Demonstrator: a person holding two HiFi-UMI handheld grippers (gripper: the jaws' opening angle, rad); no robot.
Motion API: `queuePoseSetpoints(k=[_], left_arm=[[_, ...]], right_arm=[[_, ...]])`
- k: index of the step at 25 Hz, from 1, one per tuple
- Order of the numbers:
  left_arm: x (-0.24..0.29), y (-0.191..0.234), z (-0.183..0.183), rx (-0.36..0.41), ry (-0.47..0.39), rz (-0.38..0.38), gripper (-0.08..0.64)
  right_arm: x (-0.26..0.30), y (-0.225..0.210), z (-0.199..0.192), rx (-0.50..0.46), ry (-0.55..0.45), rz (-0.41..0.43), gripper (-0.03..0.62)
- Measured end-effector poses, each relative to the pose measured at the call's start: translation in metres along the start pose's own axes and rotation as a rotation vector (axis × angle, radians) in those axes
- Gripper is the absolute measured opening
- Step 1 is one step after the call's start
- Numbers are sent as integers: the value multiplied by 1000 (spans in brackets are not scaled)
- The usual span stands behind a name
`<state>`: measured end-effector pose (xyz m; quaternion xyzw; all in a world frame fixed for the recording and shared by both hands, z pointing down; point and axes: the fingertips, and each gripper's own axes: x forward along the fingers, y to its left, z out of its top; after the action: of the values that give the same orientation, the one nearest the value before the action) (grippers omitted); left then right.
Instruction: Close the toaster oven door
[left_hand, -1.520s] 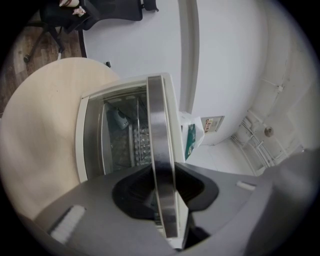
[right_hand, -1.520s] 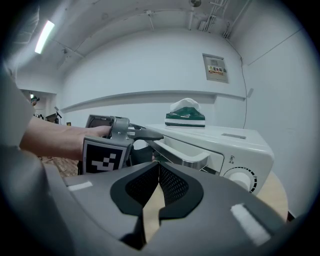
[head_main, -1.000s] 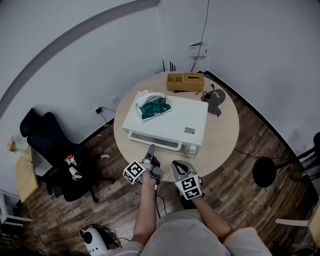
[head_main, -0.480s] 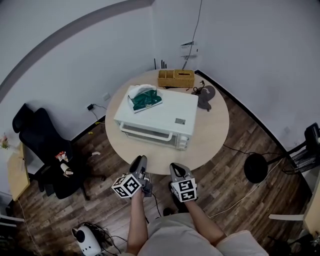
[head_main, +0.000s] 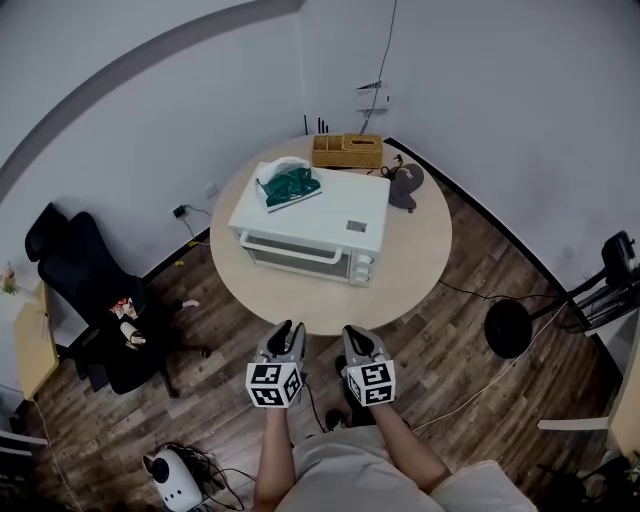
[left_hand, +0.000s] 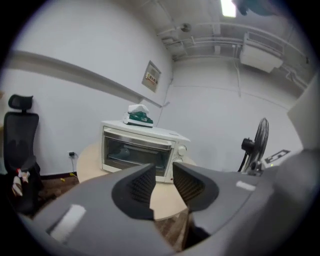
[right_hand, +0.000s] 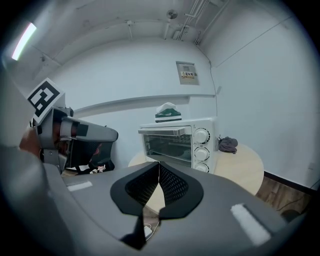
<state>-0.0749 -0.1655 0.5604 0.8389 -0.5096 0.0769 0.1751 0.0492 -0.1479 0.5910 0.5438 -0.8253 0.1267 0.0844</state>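
The white toaster oven (head_main: 310, 228) sits in the middle of the round table (head_main: 412, 272); its glass door (head_main: 297, 256) is up flat against the front, shut; a green and white bag (head_main: 290, 186) lies on top of the toaster oven; a woven box (head_main: 346, 151) sits behind it; the left gripper (head_main: 287, 333) hangs in front of the toaster oven, well apart from it, jaws spread with nothing between them; the right gripper (head_main: 356, 336) hangs in front too, jaws squeezed together, empty.
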Motion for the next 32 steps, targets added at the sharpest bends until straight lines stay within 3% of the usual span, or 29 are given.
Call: queuePoseSetpoints(k=[3,11,19,32], left_arm=[[-5,-13,-8,73,21,7,167],[-25,-15,-9,49,-17,24,158],[-38,-19,-14,31,-49,52,58],[-54,-24,-15,-29,-87,67,58]], right_arm=[[-9,2,-2,-6,-3,0,3],[-29,14,-9,-5,-4,12,3],[-48,2,-24,11,6,7,3],[-71,6,-17,-11,-17,23,0]])
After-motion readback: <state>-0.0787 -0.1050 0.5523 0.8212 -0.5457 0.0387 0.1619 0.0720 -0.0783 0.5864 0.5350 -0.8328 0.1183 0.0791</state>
